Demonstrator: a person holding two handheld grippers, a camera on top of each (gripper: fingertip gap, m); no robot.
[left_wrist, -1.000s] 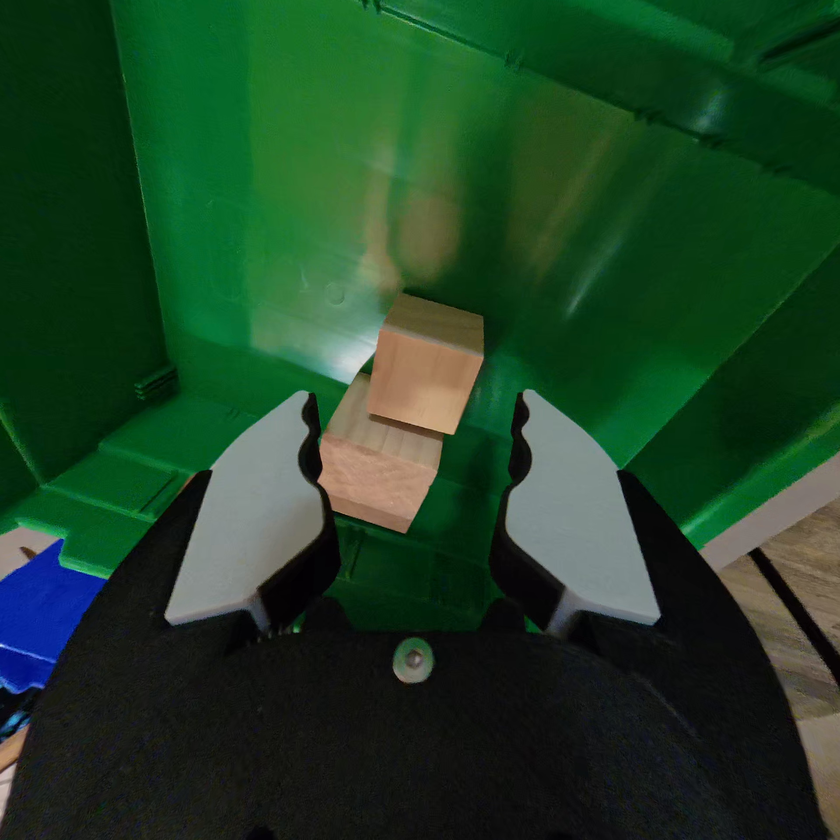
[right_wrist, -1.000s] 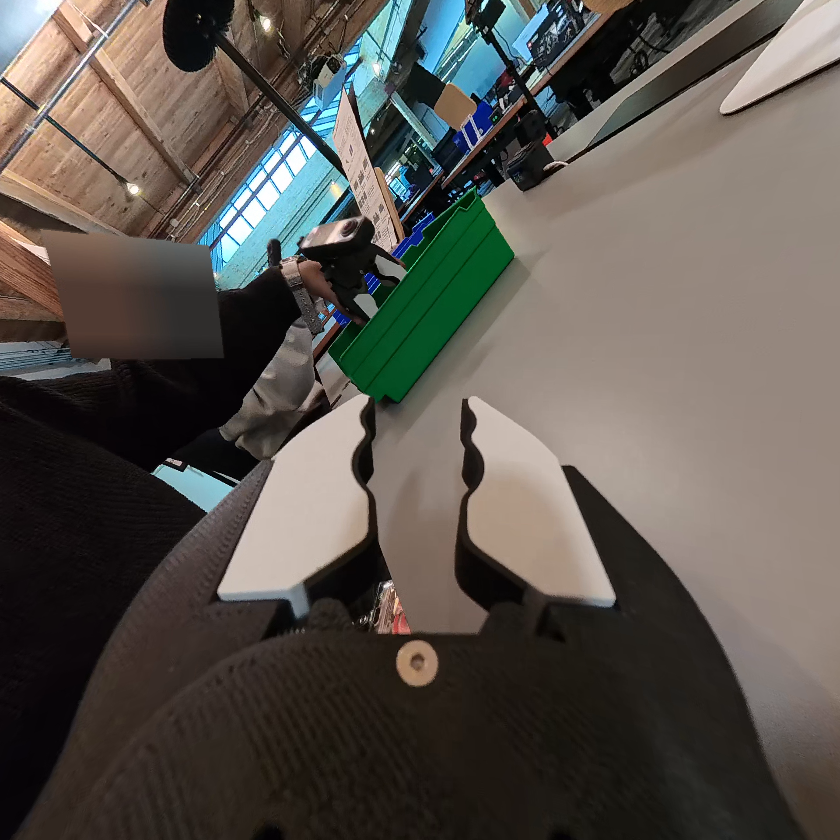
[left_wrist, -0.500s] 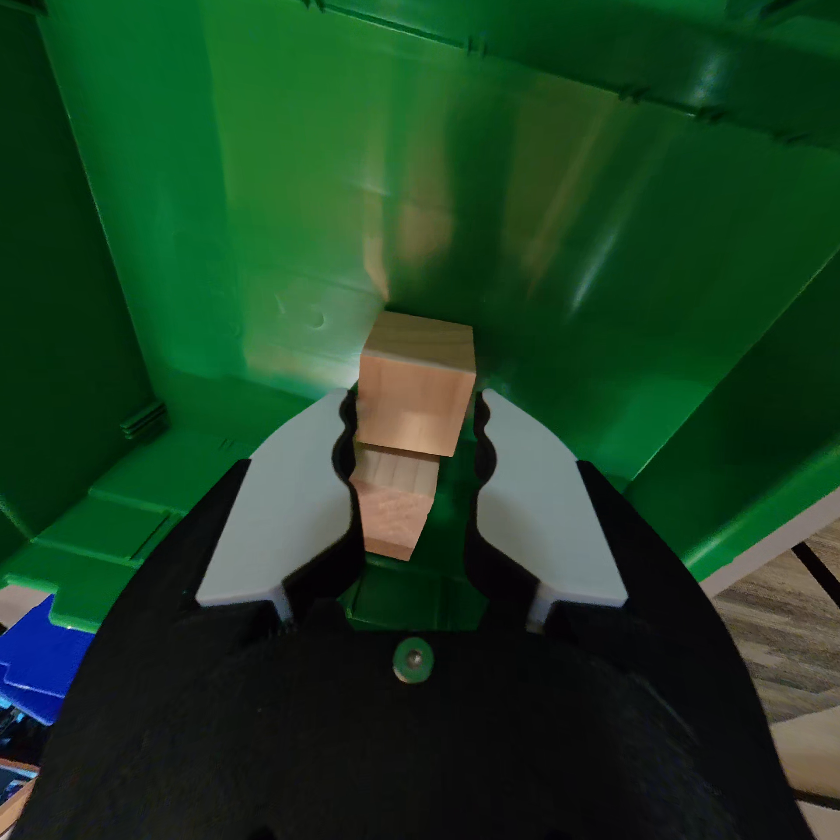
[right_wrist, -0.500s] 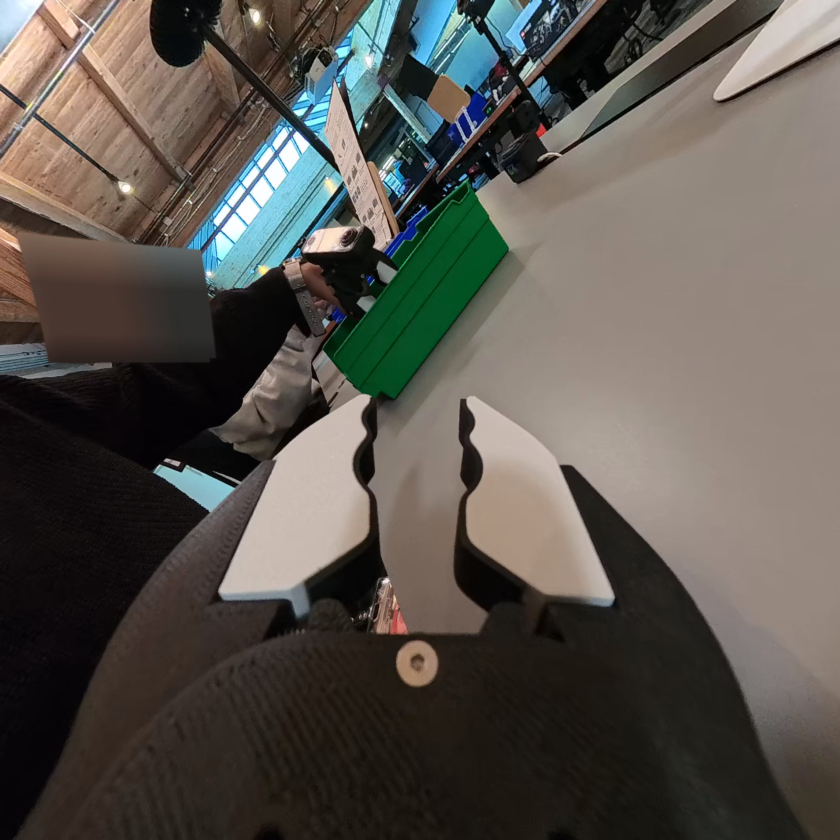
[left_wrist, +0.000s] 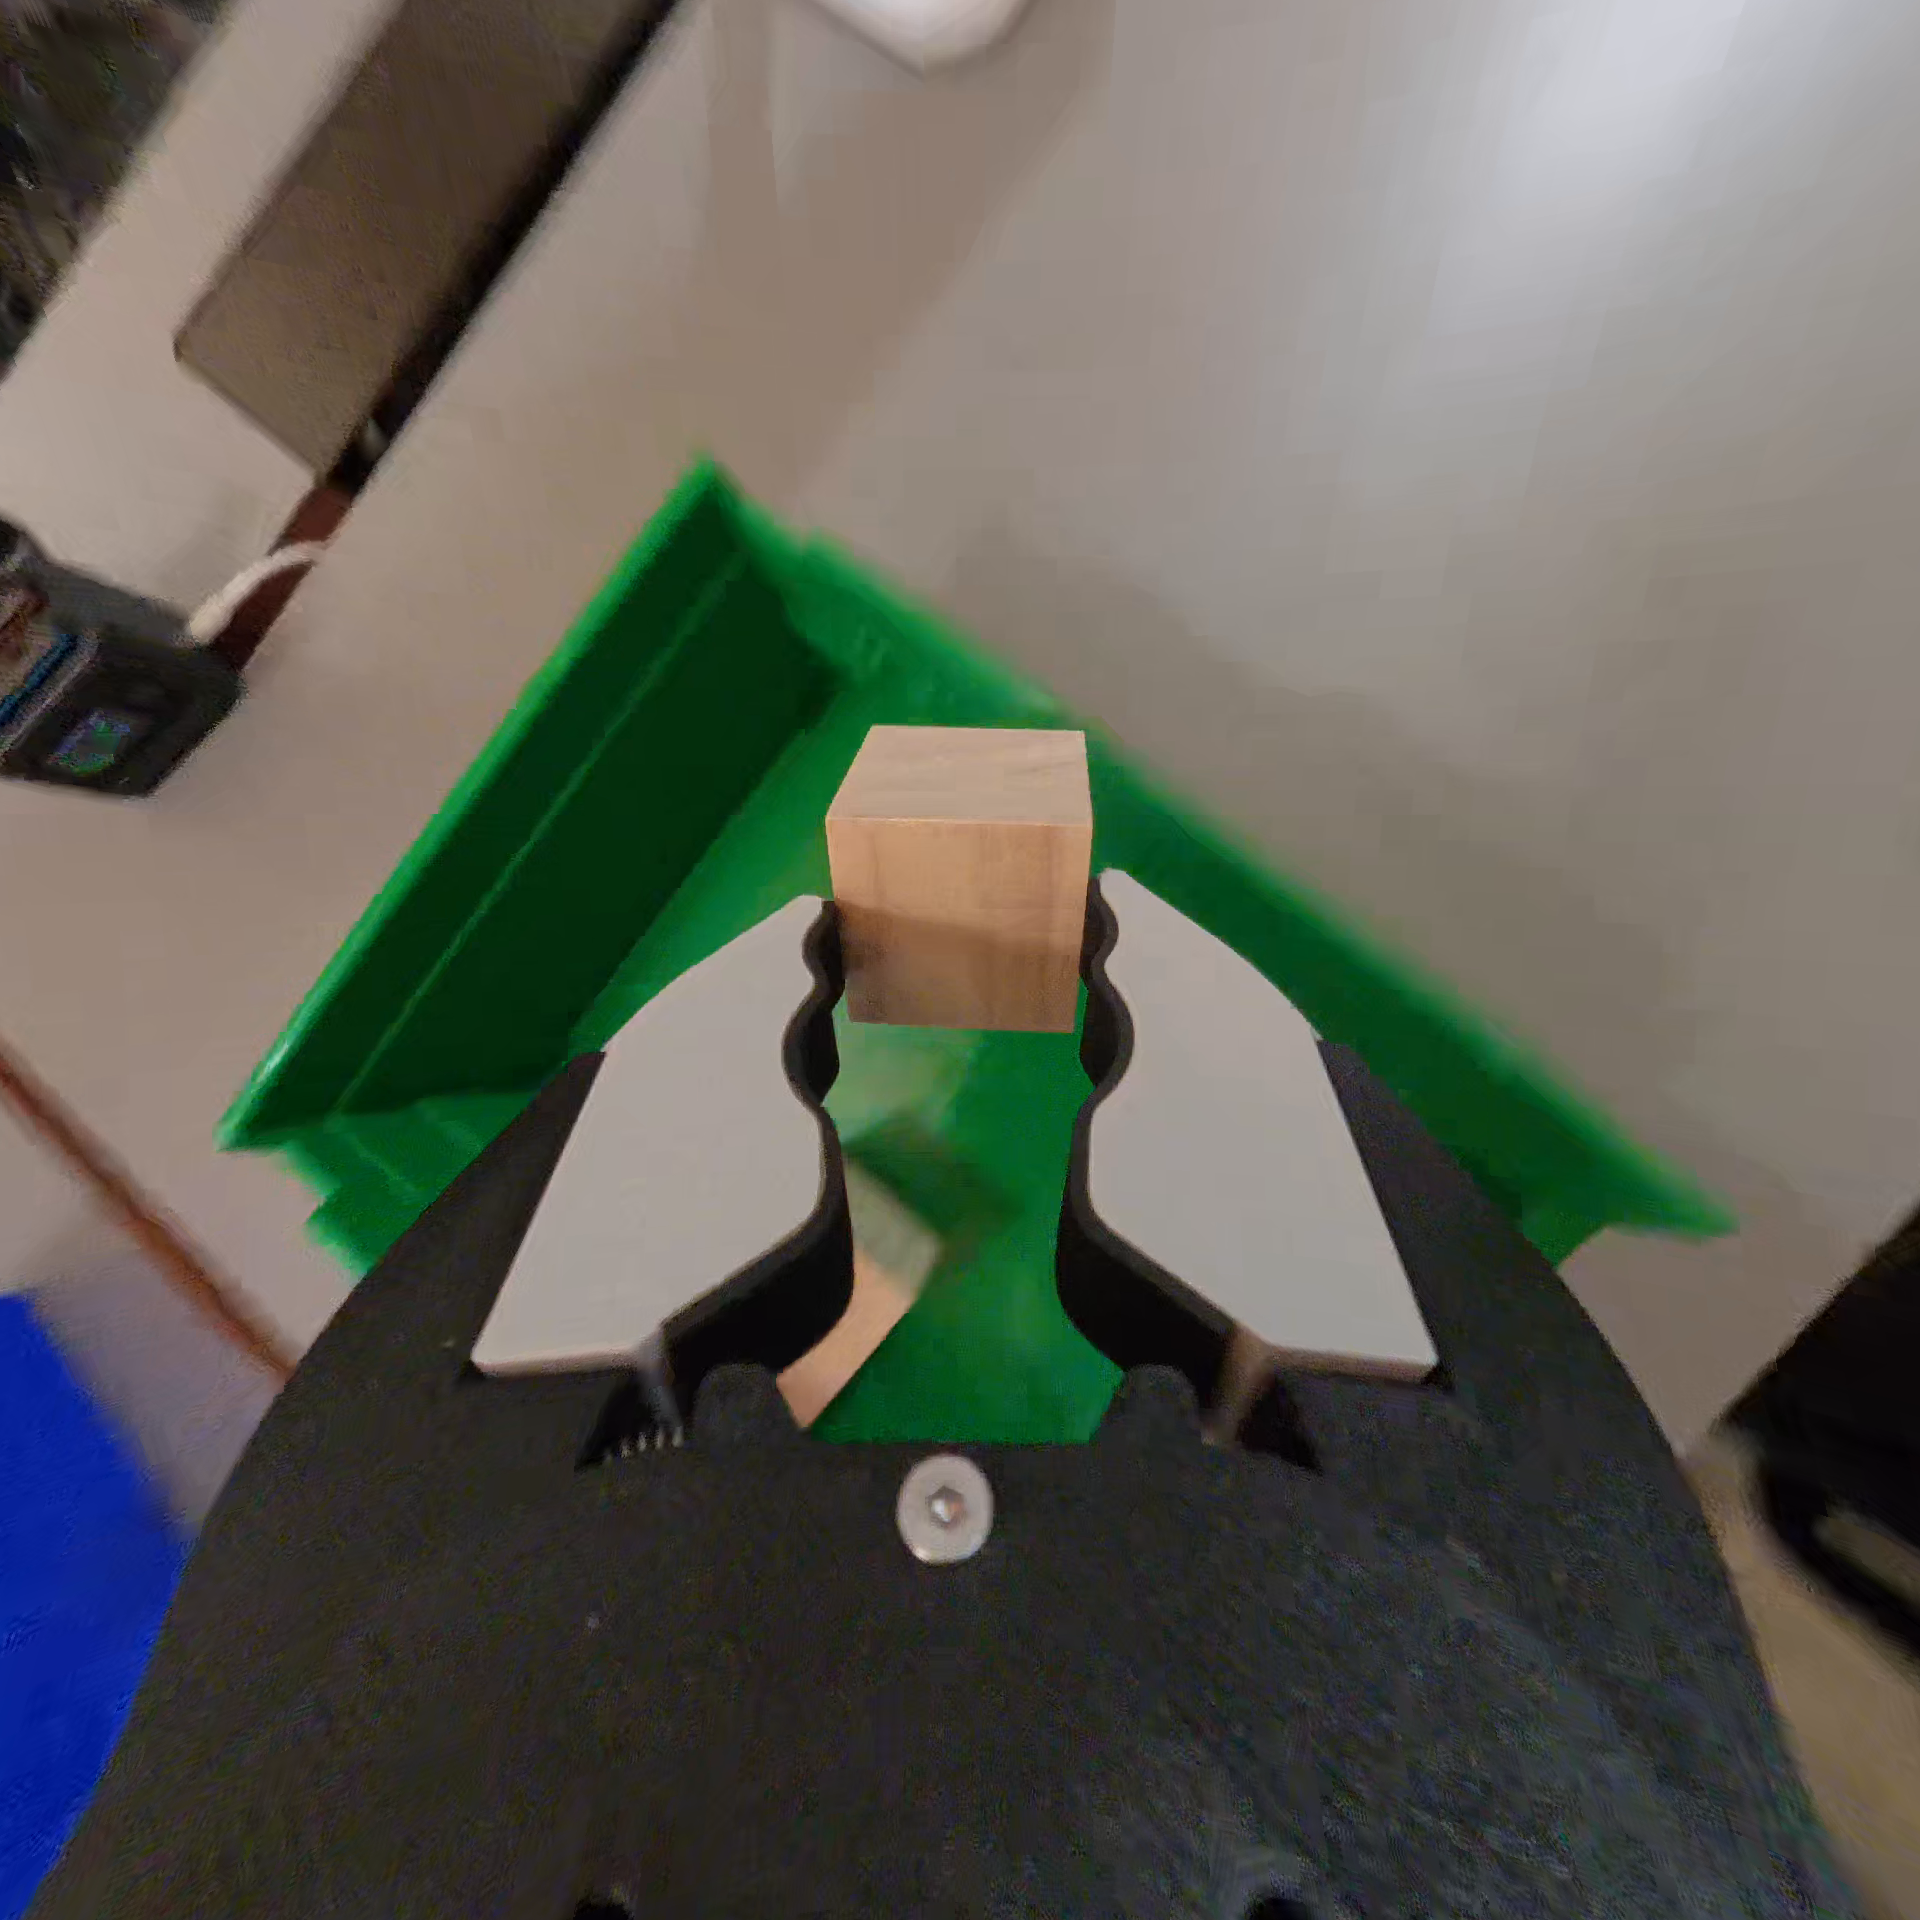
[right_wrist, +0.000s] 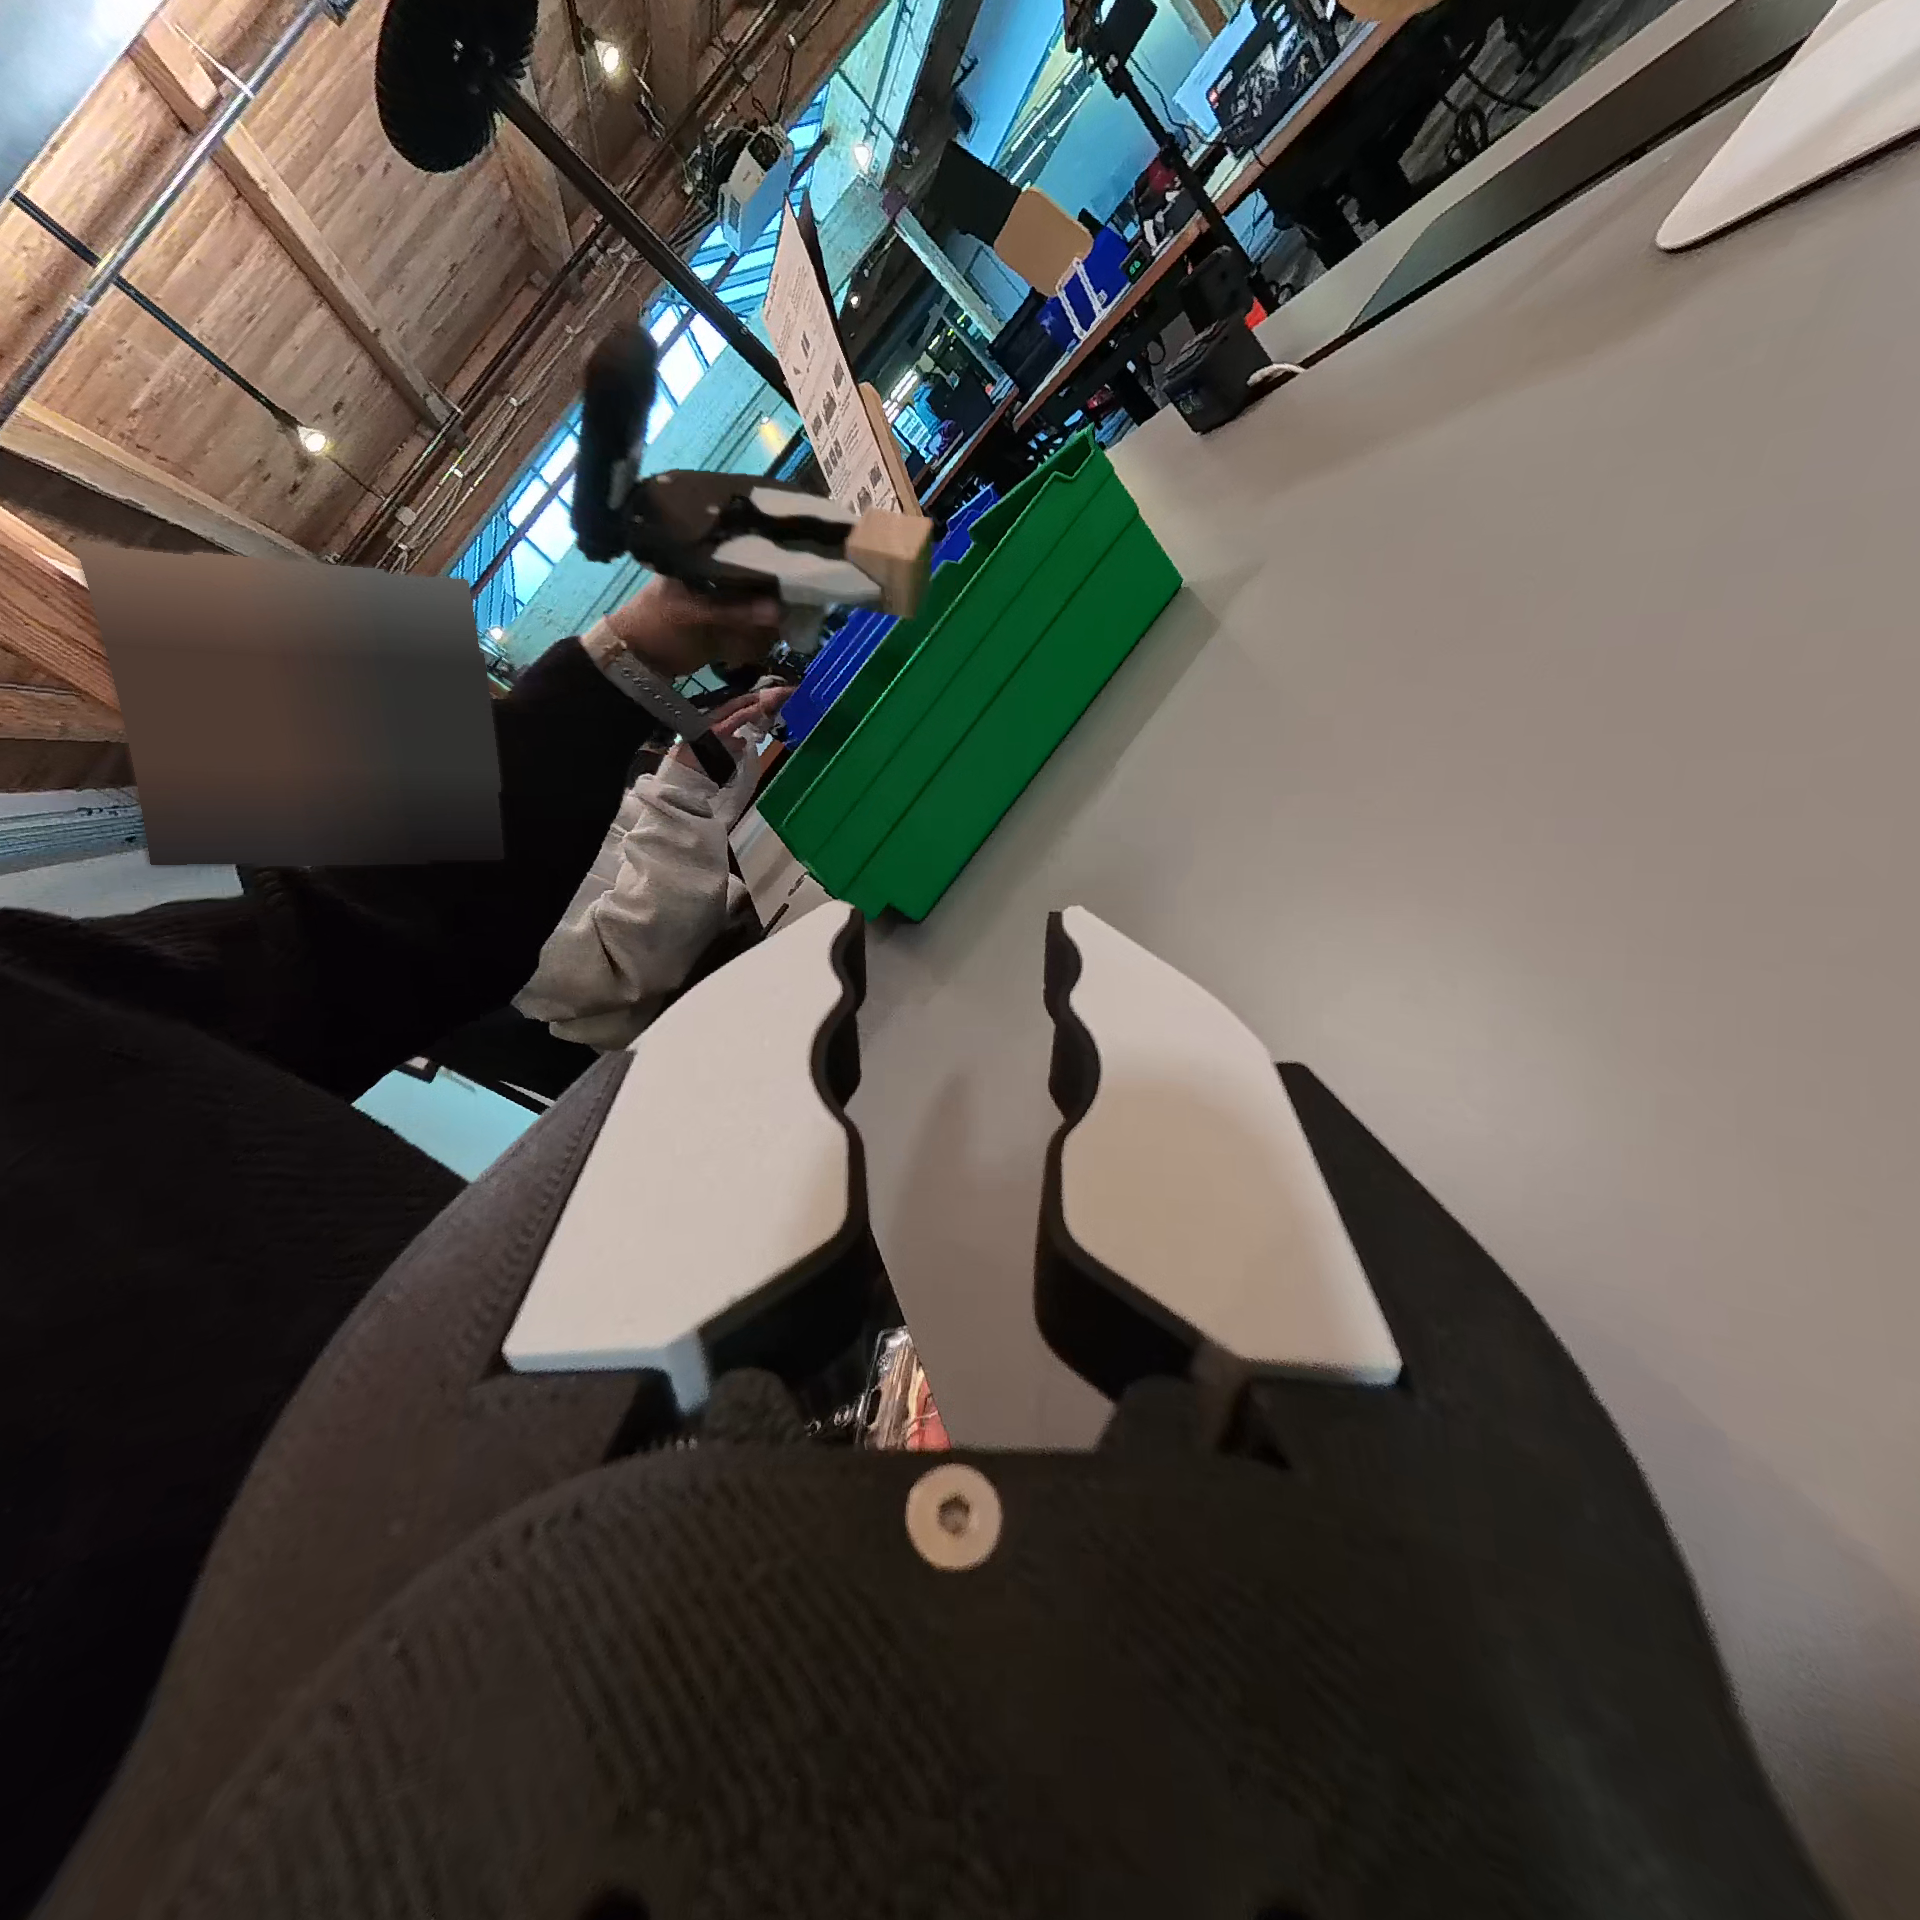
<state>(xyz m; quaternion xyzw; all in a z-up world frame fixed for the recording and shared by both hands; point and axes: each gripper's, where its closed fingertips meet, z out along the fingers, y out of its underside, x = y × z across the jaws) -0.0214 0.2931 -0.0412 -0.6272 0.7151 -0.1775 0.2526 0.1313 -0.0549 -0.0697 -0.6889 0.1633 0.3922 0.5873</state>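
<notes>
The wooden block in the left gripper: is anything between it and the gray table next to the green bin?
Only the bin. The left gripper holds the block above the green bin, whose rim lies between it and the bare gray table. Nothing else visible blocks it.

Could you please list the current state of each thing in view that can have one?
left gripper: shut on the wooden cube, raised above the bin.
wooden cube: held between the fingers, in the air.
second wooden block: lying inside the bin.
green bin: open-topped, upright on the table.
right gripper: open, holding nothing.
</notes>
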